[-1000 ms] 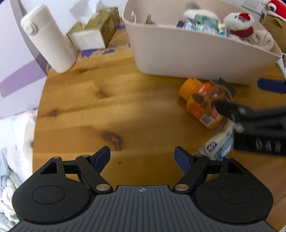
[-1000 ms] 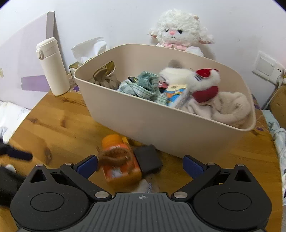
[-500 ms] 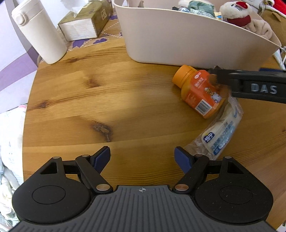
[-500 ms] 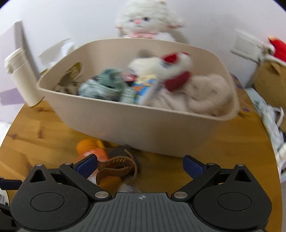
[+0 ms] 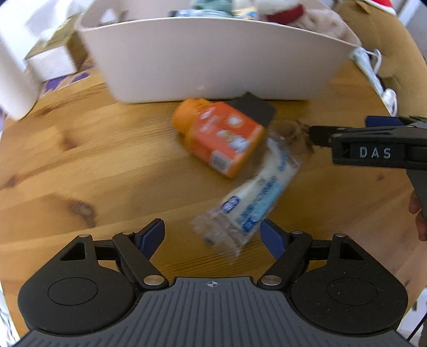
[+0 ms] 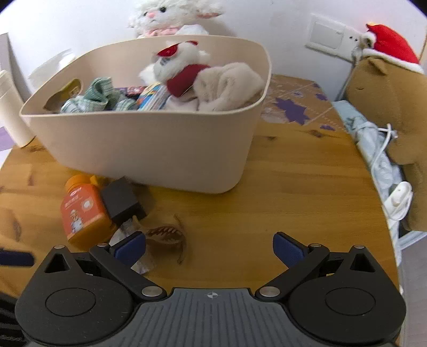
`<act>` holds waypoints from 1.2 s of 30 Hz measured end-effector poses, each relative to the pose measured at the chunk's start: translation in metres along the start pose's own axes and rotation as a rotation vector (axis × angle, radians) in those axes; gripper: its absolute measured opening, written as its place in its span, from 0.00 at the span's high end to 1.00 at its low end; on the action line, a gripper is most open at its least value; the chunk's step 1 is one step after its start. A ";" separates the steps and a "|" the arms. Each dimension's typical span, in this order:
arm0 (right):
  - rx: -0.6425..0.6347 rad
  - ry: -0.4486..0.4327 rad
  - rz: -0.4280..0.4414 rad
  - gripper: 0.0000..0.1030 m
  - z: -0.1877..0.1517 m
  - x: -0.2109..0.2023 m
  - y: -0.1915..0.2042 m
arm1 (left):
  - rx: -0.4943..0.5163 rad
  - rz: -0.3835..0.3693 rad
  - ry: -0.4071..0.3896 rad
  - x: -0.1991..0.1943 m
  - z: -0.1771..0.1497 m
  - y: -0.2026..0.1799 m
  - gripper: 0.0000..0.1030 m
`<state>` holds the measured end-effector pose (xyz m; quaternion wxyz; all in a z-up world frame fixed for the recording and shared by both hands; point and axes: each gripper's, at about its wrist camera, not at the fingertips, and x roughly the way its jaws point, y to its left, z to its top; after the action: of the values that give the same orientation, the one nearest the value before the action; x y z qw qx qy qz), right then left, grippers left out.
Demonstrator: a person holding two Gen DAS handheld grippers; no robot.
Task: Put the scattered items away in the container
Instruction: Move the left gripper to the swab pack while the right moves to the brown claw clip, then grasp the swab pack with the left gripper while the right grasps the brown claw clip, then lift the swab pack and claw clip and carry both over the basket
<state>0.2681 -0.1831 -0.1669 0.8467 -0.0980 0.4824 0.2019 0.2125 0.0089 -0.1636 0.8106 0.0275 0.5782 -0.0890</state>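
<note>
A beige tub (image 6: 149, 149) (image 5: 213, 58) stands on the round wooden table, filled with plush toys and clothes. In front of it lie an orange bottle (image 5: 218, 138) (image 6: 82, 211), a small black box (image 6: 120, 200) (image 5: 253, 109), a clear wrapped packet (image 5: 250, 202) and a brown hair claw clip (image 6: 166, 235) (image 5: 293, 136). My left gripper (image 5: 213, 235) is open, its jaws either side of the packet's near end. My right gripper (image 6: 209, 248) is open with the claw clip just inside its left finger; it shows at the right in the left wrist view (image 5: 373, 152).
A white flask (image 6: 10, 112) and a tissue box (image 5: 50, 58) stand left of the tub. A white lamb plush (image 6: 170, 16) sits behind it. A brown plush with a red hat (image 6: 387, 88) and a white cable (image 6: 395, 192) lie off the table's right edge.
My left gripper moved right and forward up to the packet. My right gripper swung right and drew back; the claw clip came along with its left finger to the bare wood.
</note>
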 end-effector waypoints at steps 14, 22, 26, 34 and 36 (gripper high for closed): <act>-0.164 -0.017 0.125 0.21 -0.001 0.022 0.015 | 0.146 0.017 -0.016 0.031 0.030 -0.032 0.23; -0.151 -0.023 0.101 0.57 -0.002 0.024 0.012 | 0.178 0.012 -0.083 0.031 0.032 -0.038 0.36; -0.151 -0.025 0.103 0.57 -0.006 0.021 0.007 | 0.198 0.005 -0.087 0.026 0.028 -0.037 0.47; -0.150 -0.022 0.108 0.57 -0.016 0.014 -0.002 | 0.257 -0.015 -0.092 0.020 0.022 -0.035 0.65; -0.152 -0.024 0.111 0.57 -0.019 0.010 -0.003 | 0.262 -0.018 -0.089 0.019 0.018 -0.035 0.69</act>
<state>0.2590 -0.1906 -0.1851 0.8301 -0.1327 0.4601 0.2858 0.2297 -0.0302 -0.1735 0.8241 0.1240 0.5252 -0.1719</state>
